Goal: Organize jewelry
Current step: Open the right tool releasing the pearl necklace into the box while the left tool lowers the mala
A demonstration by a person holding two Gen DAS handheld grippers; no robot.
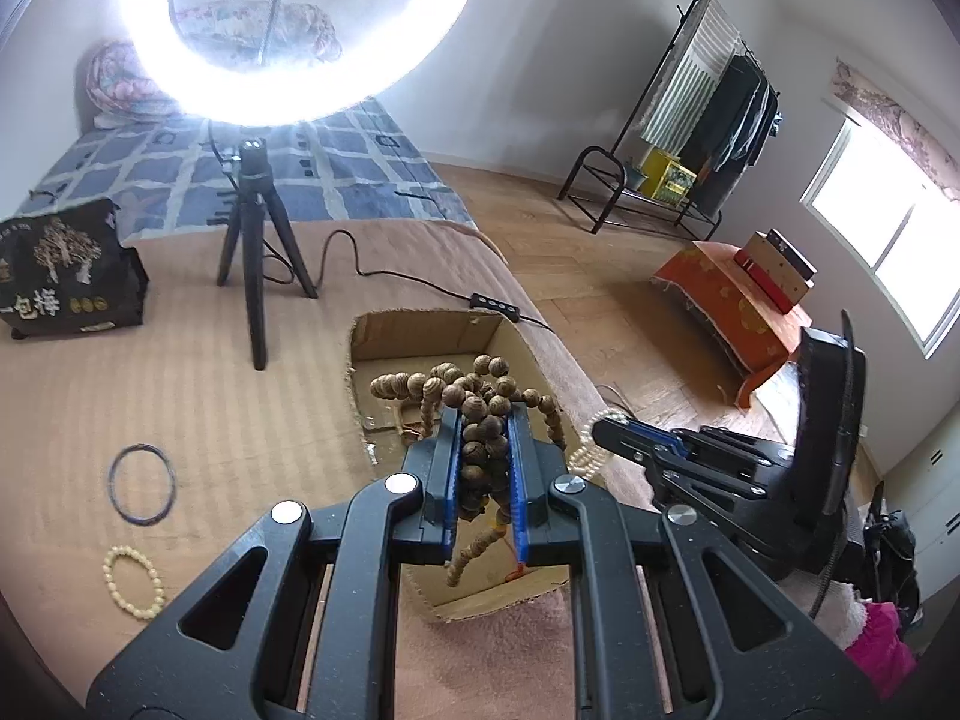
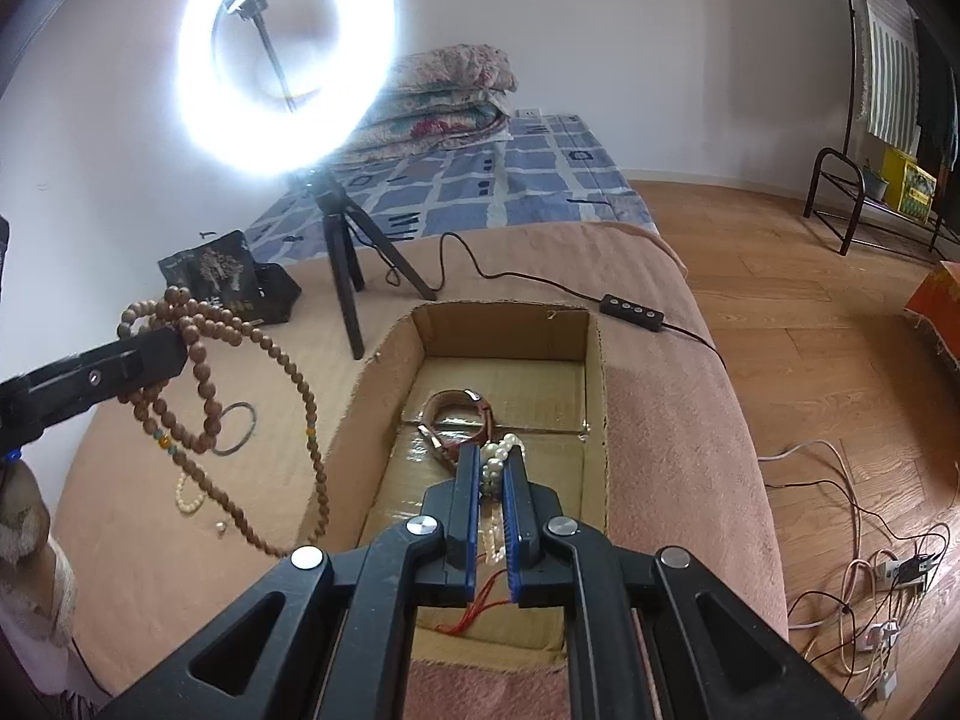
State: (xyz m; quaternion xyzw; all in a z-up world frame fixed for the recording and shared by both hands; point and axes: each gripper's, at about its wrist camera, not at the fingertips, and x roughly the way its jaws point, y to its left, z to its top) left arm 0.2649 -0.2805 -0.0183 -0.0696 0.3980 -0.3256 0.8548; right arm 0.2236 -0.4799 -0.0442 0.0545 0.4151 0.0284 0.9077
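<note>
We work over a bed (image 2: 660,420) draped in a pinkish-brown blanket, with a ring light (image 2: 288,60) on its tripod standing on it. Sunk into the blanket is an open cardboard box (image 2: 594,372), where the jewelry is being gathered; a brown leather watch (image 2: 462,414) already lies on its floor.

Our left gripper (image 1: 486,450) has its jaws closed most of the way on a bunched string of wooden prayer beads (image 1: 480,420), held above the box's left edge, with long loops dangling free. Our right gripper (image 2: 492,480) has its jaws nearly together on a pearl bracelet (image 2: 501,456), low inside the box just beside the watch.

Left of the box, a dark bangle (image 1: 141,483) and a cream bead bracelet (image 1: 133,582) lie on the blanket, not yet collected.

The risks, as we judge them: the hanging wooden loops could catch on the box's torn rim or drape outside it on release, and could tangle with the pearls or the watch strap. The red cord (image 2: 474,606) trailing beneath the pearls could also snag on the right jaws as they open.
</note>
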